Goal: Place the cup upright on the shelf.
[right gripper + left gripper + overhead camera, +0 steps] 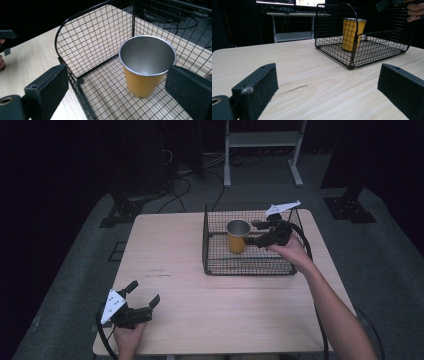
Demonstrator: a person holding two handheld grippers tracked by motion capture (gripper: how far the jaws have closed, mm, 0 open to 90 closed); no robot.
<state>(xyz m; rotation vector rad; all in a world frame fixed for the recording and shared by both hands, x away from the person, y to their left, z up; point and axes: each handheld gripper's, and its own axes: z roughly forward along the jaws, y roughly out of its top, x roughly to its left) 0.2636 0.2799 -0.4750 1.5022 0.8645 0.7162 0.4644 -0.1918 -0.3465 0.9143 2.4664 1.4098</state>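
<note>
Table [190,270] of pale wood took up most of the high view, its near half bare. Wire basket [215,265], black mesh, sat at the far right of it. Yellow cup [236,236] stood upright inside the basket, left of centre on the mesh floor, mouth up, steel lining visible in the right gripper view [146,62].

Right gripper [256,234] was held over the basket, just beside the cup and to its right in the high view, jaws spread wide and holding nothing. From its own camera the cup sat between and slightly ahead of the jaws, off toward the right one, long axis vertical. Judgement: right hand was far nearer, so any grab would likely be a sideways close round the cup wall, with the mesh walls as the snag risk.

Left gripper [142,296] rested low at the near left corner, well apart from the basket, jaws also apart and empty, pointed toward the basket [362,52].
</note>
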